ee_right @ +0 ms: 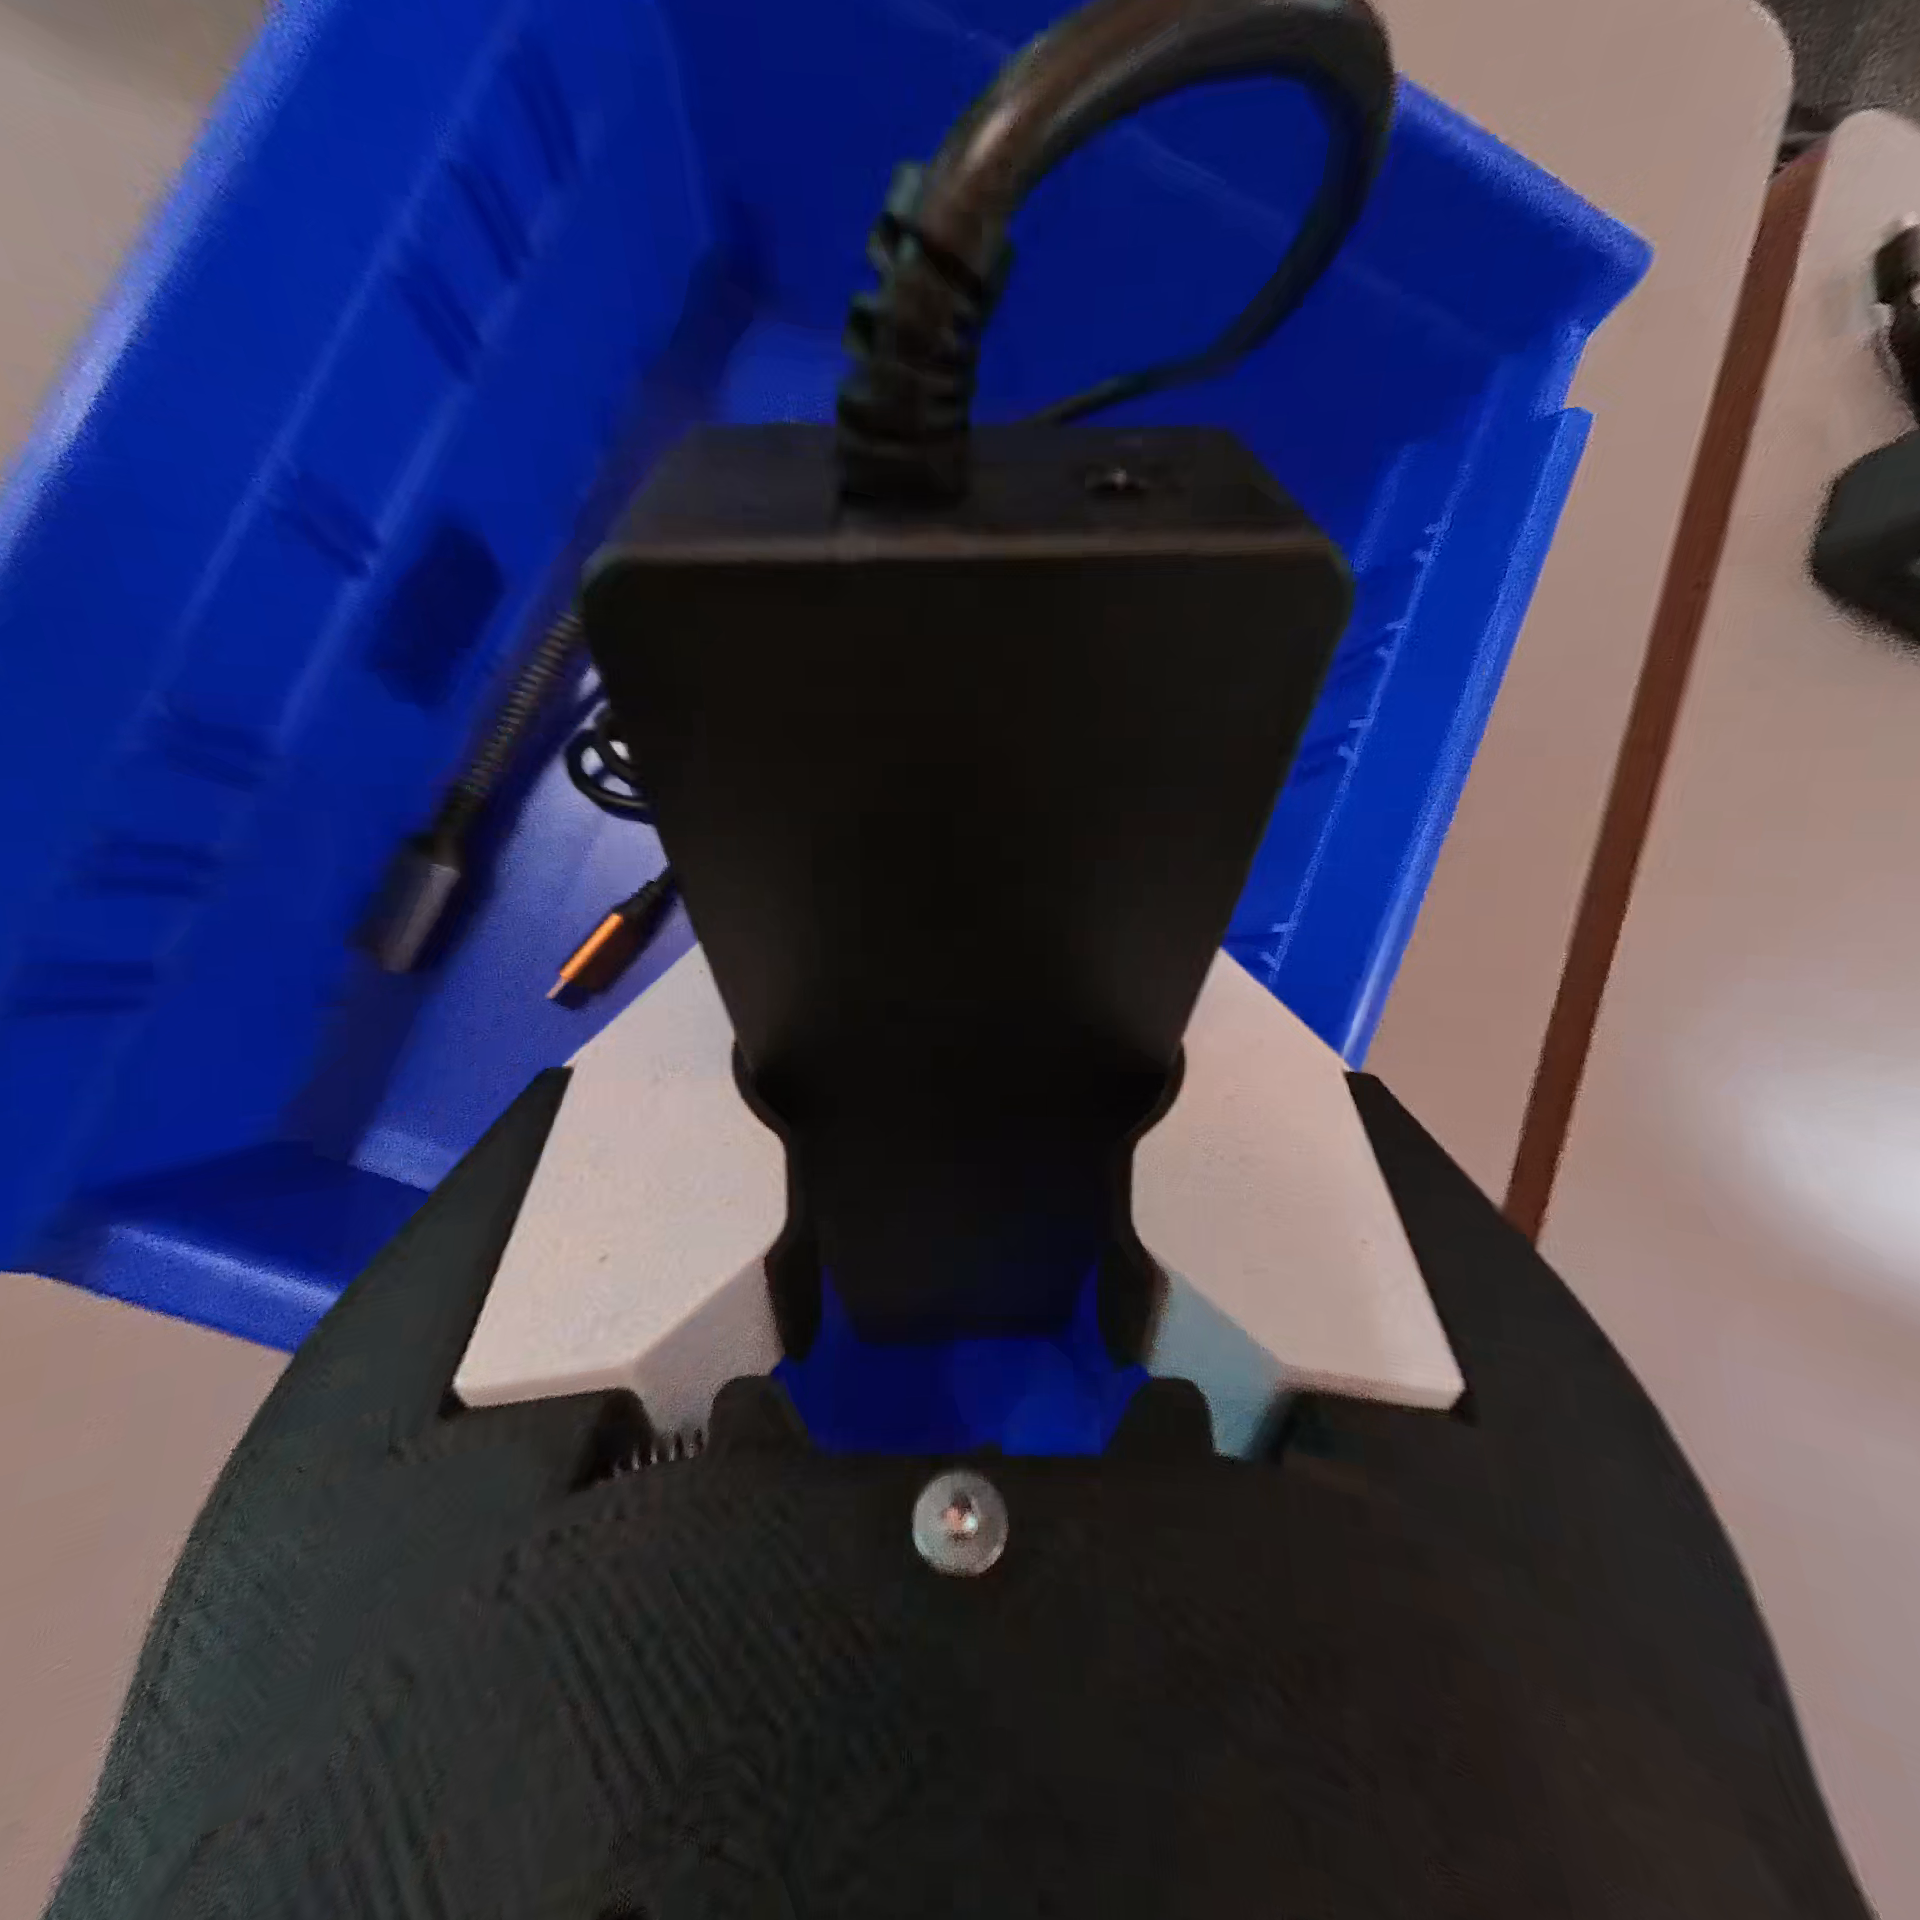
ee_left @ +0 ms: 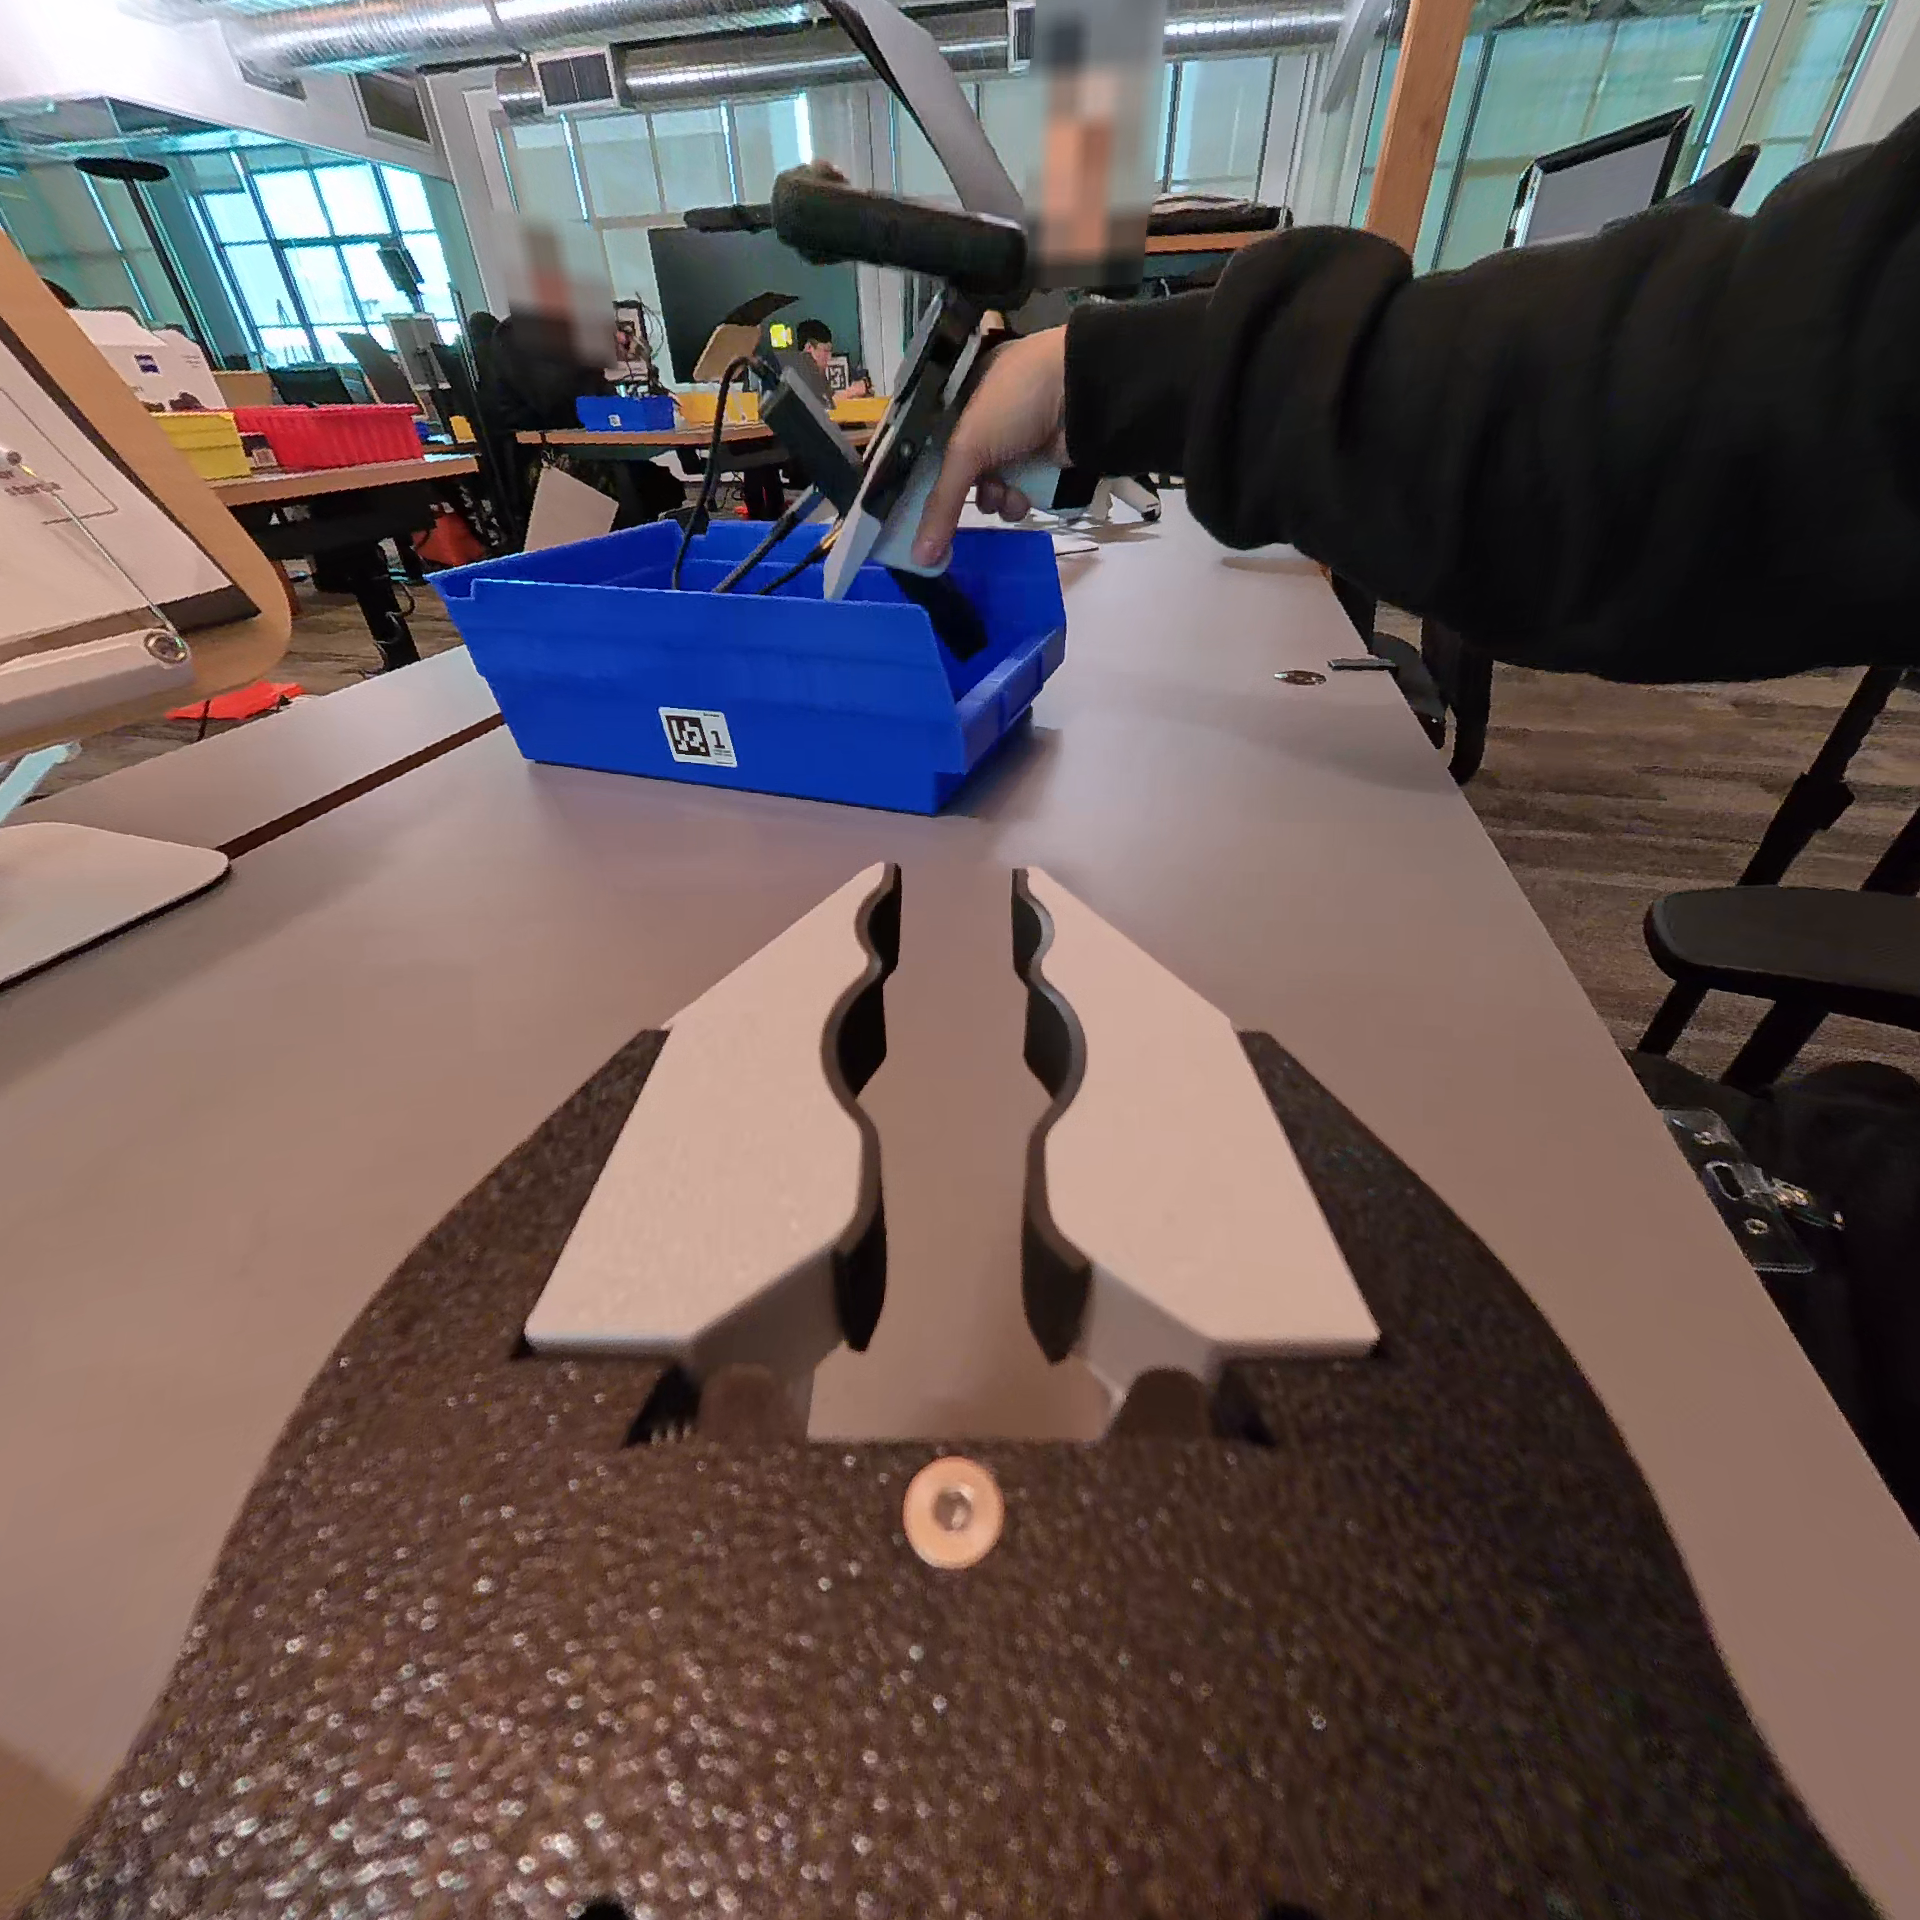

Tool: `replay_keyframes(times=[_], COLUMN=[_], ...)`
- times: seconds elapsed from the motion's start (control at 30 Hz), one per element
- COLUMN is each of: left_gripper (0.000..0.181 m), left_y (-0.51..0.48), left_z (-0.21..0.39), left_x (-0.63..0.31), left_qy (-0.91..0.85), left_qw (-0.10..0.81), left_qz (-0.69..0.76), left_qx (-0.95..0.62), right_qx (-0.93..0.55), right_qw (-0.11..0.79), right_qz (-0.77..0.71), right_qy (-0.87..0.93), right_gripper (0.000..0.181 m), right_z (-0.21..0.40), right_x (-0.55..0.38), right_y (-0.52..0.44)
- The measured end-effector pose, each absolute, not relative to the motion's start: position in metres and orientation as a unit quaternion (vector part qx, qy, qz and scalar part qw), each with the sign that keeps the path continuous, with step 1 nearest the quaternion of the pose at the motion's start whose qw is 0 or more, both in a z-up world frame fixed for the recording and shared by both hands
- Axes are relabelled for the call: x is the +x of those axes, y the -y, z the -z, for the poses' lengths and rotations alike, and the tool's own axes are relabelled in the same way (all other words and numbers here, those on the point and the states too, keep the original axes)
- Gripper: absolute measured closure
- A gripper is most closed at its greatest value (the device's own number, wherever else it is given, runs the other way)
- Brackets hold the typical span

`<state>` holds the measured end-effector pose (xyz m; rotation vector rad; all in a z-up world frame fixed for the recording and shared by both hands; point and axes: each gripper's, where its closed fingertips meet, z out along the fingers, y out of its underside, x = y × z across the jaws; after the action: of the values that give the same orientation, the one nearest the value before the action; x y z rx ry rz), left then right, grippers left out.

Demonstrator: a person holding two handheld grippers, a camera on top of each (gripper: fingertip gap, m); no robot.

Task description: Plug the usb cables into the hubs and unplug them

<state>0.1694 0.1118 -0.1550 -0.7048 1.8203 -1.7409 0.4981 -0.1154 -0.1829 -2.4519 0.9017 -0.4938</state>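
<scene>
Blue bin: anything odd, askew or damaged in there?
Nothing looks damaged. The blue plastic bin sits flat on the grey table. The right gripper is clamped on the black boxy USB hub above it; loose cable plugs, one orange-tipped, lie on the floor of the bin.

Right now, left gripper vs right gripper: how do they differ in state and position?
The left gripper is open and holds nothing; the right gripper is shut on the black hub.
The left gripper hangs over bare table, short of the blue bin; the right gripper is above the bin, with the hub's cable trailing into it.
Both have light grey fingers on a black body.
</scene>
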Motion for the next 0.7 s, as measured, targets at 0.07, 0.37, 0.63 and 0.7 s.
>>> replay_keyframes(times=[0.07, 0.37, 0.63, 0.7], left_gripper=[0.162, 0.162, 0.159, 0.159], left_y=[-0.113, -0.119, -0.185, -0.239], left_z=[0.153, 0.131, 0.095, 0.087], left_x=[0.169, 0.162, 0.159, 0.165], left_qy=[-0.668, -0.661, -0.689, -0.683], left_qw=[0.262, 0.283, 0.39, 0.452], left_qz=[0.646, 0.649, 0.517, 0.434], left_qx=[-0.261, -0.249, -0.326, -0.375], right_qx=[-0.899, -0.832, -0.788, -0.772], right_qw=[0.2, 0.126, 0.445, 0.513], right_qz=[0.216, 0.43, 0.383, 0.354], right_qy=[-0.324, -0.326, -0.186, -0.124], right_gripper=[0.117, 0.079, 0.084, 0.085], right_z=[0.185, 0.097, 0.079, 0.09], right_x=[0.5, 0.486, 0.389, 0.359], right_y=[0.12, 0.148, -0.013, -0.057])
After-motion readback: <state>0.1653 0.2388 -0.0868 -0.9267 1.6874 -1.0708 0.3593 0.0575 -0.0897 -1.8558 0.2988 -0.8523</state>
